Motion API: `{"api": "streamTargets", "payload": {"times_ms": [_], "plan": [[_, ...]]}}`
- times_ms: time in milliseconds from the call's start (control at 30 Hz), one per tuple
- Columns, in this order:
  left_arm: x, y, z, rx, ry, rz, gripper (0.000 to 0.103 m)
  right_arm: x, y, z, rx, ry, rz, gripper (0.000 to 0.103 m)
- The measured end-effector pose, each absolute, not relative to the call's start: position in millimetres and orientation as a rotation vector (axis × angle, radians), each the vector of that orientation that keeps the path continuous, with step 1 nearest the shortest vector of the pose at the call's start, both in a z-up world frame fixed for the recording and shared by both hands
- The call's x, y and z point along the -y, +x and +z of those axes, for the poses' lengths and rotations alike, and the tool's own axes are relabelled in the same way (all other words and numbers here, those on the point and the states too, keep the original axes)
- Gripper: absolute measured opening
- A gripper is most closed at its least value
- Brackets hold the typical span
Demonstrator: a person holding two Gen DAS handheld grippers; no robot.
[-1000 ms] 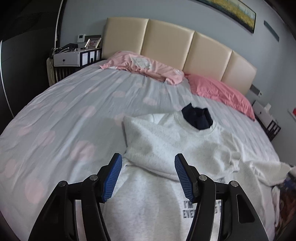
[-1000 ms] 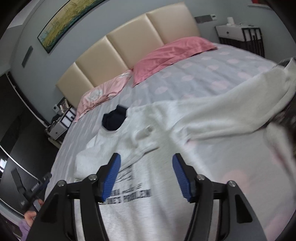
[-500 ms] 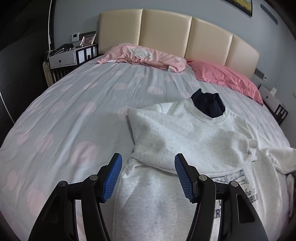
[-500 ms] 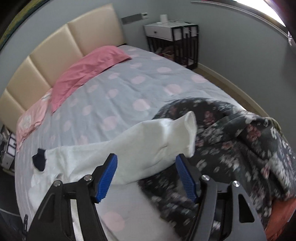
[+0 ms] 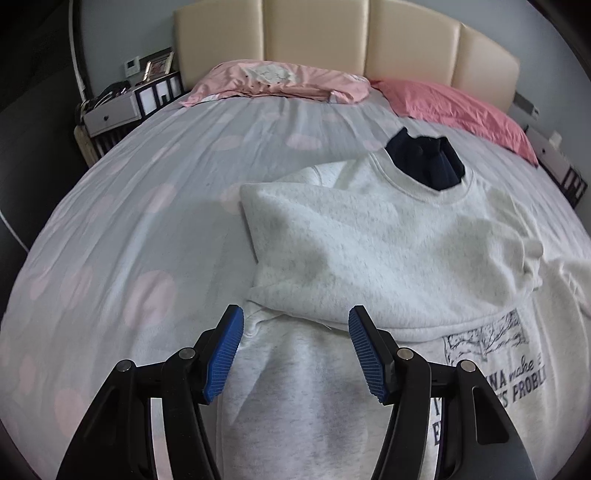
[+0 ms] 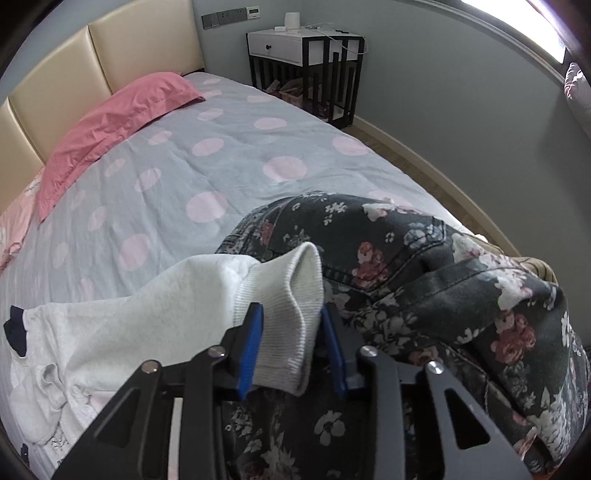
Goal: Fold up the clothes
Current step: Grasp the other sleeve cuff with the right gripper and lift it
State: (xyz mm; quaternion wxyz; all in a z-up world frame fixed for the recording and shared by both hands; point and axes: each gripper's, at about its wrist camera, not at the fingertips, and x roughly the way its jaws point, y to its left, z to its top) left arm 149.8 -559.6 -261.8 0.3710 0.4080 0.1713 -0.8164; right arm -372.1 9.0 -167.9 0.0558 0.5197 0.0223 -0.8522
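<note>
A pale grey sweatshirt (image 5: 369, 251) with dark printed lettering lies on the bed, one sleeve folded across its chest and a dark navy garment (image 5: 424, 158) showing in its neck opening. My left gripper (image 5: 293, 350) hovers open over the sweatshirt's lower left part, nothing between its blue pads. In the right wrist view the sweatshirt's other sleeve (image 6: 155, 314) stretches from the left. My right gripper (image 6: 291, 343) is closed around its ribbed cuff (image 6: 291, 317), which stands up between the pads above a dark floral garment (image 6: 424, 314).
The bed (image 5: 147, 206) has a grey cover with pink dots. Pink pillows (image 5: 454, 107) and a pink garment (image 5: 280, 83) lie by the beige headboard (image 5: 332, 33). Nightstands stand on either side, one white and black (image 6: 310, 55), another (image 5: 122, 107) at the far left.
My right gripper swung from the sweatshirt's front to the far sleeve end and closed on its cuff. My left gripper stayed open and edged closer over the sweatshirt.
</note>
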Motion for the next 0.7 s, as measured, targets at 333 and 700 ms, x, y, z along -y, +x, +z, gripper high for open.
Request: {"api": "streamTargets", "payload": {"times_ms": [333,700], "plan": [[557,163,-246,-0.437,0.991,-2.146,0.061,18,-355,-126,-0.13,1.496,-2.64,0.006],[577,175,-254,-0.589,0.97,-2.087,0.061,-13,-358,-165,-0.036,1.68,-2.597,0.034]]}}
